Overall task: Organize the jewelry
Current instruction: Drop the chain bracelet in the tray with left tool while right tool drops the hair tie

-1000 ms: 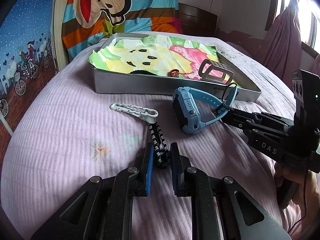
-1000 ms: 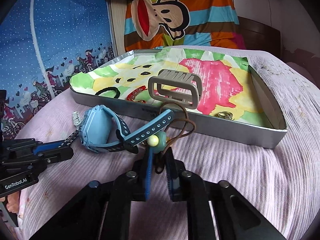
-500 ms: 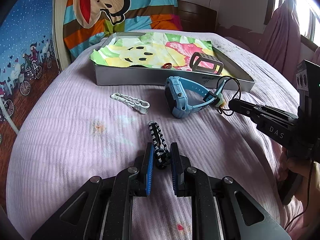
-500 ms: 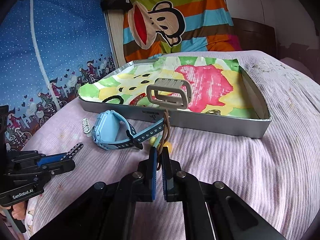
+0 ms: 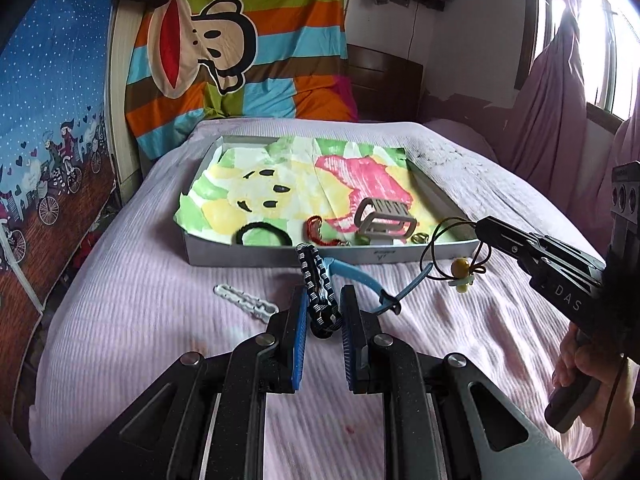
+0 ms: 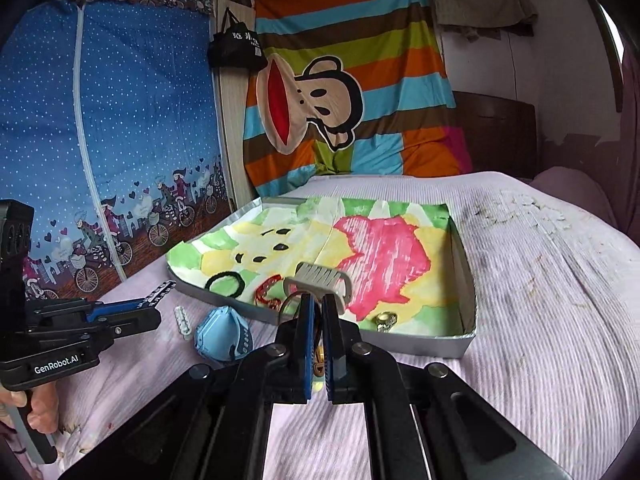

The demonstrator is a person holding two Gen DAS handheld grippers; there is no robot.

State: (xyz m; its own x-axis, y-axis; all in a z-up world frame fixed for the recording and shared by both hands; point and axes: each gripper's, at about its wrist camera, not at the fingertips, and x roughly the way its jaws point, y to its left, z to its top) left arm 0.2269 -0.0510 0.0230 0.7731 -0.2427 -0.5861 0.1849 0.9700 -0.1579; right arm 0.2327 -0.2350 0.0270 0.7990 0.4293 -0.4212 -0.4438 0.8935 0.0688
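My left gripper (image 5: pixel 323 312) is shut on a black-and-white braided bracelet (image 5: pixel 314 276) and holds it in the air in front of the grey tray (image 5: pixel 280 254). My right gripper (image 6: pixel 319 320) is shut on a brown cord necklace with yellow beads (image 5: pixel 460 270), which hangs below its tip. The right gripper also shows at the right of the left wrist view (image 5: pixel 486 228). A blue watch (image 6: pixel 222 338) and a white clip (image 5: pixel 244 302) lie on the pink bedspread. The tray holds a black hair tie (image 5: pixel 260 234), a red bracelet (image 5: pixel 316 230), a grey buckle (image 5: pixel 384 220) and a ring (image 6: pixel 384 318).
The tray is lined with a colourful paper drawing (image 6: pixel 360 248). The pink bedspread (image 6: pixel 540 300) stretches to the right of the tray. A striped monkey blanket (image 6: pixel 340 100) hangs behind the bed, and a blue curtain (image 6: pixel 100 140) is on the left.
Both grippers have lifted off the bed with their items. The bracelet and the cord necklace now hang in the air, nearer the tray. The blue watch stays on the bed.
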